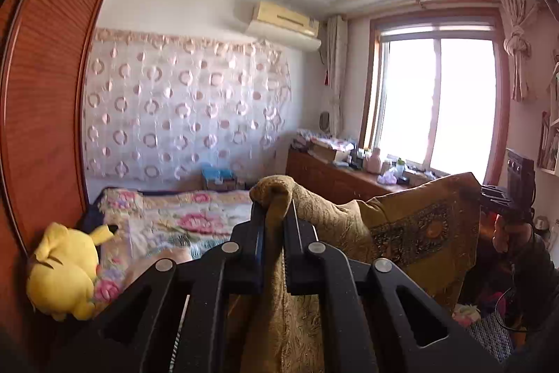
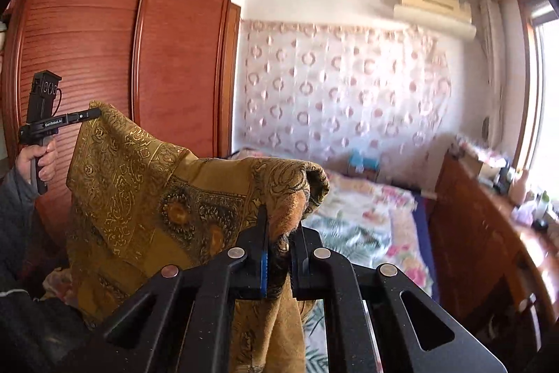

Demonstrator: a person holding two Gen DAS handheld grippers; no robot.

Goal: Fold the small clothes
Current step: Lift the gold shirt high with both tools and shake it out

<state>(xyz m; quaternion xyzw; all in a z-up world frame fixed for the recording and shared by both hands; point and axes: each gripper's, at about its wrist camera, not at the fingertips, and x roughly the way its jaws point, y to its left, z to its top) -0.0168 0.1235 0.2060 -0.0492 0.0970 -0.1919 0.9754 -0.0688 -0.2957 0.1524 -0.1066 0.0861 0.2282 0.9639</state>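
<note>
The cloth (image 1: 412, 226), mustard gold with dark paisley panels, hangs stretched in the air between our two tongs, above the bed (image 1: 181, 219). In the left wrist view it runs from lower centre to the right edge; in the right wrist view it fills the lower left.

Our left tongs (image 1: 276, 212) are clamped on one bunched corner, which pokes up past the fingertips while the rest drops down between the black fingers. Our right tongs (image 2: 283, 226) pinch the other corner the same way, with fabric spilling over the tips and hanging below. Each view shows the opposite tool at its far side: the right one at the right edge of the left view, the left one at centre left of the right view, gripped by a hand (image 2: 38, 159) in a dark sleeve.

Behind the cloth lies the floral bed. A yellow plush (image 1: 66, 271) sits at lower left, against the reddish wardrobe (image 1: 45, 93). A patterned curtain (image 1: 185, 110) covers the far wall, with a window (image 1: 436, 103) at the right.
</note>
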